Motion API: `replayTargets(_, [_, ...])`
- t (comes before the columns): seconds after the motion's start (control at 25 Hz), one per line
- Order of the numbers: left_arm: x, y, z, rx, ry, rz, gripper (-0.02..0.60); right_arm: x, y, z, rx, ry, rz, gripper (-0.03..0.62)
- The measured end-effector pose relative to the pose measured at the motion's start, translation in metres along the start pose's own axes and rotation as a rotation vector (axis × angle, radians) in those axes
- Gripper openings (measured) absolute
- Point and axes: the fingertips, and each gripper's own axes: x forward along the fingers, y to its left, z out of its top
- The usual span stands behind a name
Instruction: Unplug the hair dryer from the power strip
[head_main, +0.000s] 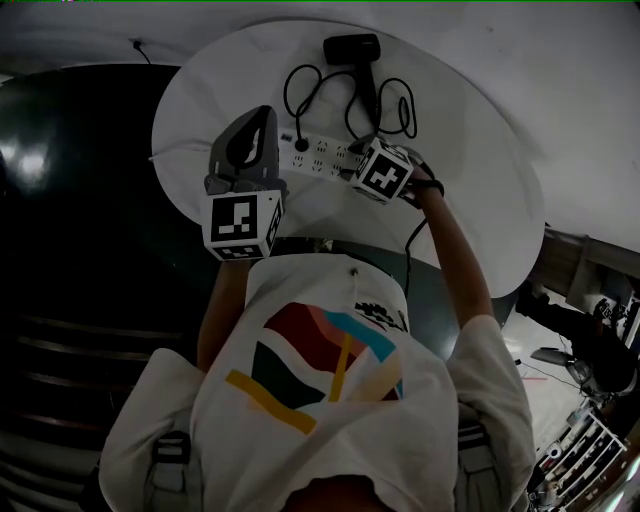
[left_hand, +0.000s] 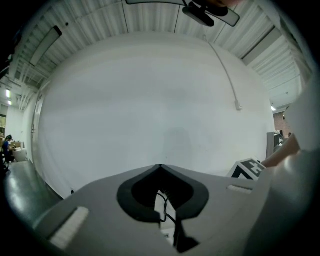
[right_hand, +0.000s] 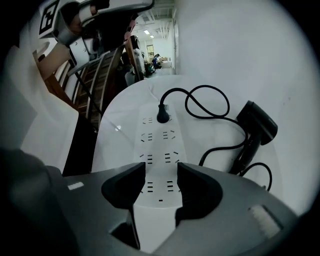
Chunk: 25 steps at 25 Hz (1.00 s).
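Note:
A white power strip (right_hand: 159, 150) lies on the round white table (head_main: 460, 160). The hair dryer's black plug (right_hand: 162, 116) sits in a socket at the strip's far end. Its cord (right_hand: 207, 102) loops to the black hair dryer (right_hand: 255, 127), which lies on the table to the right. My right gripper (right_hand: 161, 182) points steeply down, open, with its jaws astride the strip's near end and well short of the plug. My left gripper (left_hand: 160, 167) is shut and empty; in the head view it hovers level at the strip's (head_main: 320, 155) left end, near the plug (head_main: 301, 144).
The right gripper's marker cube (head_main: 383, 172) hides that gripper's jaws in the head view. The table edge runs close in front of the person's body. A dark floor lies to the left, and shelving with clutter (head_main: 590, 440) stands at the lower right.

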Motion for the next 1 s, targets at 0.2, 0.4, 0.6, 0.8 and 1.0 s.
replayTargets(0.2, [0.005,-0.001,-0.011,0.013,0.014,-0.014,0.0,0.002,0.006,0.002,-0.033,0.08,0.002,0.215])
replayTargets(0.4, [0.009,-0.006,-0.034,-0.031,0.008,-0.028,0.145,0.001,0.007,0.001,-0.025,0.116,-0.005,0.218])
replayTargets(0.6, [0.019,-0.02,-0.094,-0.027,0.117,-0.068,0.175,0.002,0.006,0.002,-0.025,0.132,-0.001,0.218])
replayTargets(0.8, [0.027,-0.043,-0.138,0.034,0.232,-0.122,0.181,0.002,0.006,0.003,-0.024,0.131,-0.002,0.216])
replayTargets(1.0, [0.037,-0.049,-0.158,0.047,0.285,-0.126,0.13,0.002,0.006,0.003,-0.014,0.132,-0.003,0.218])
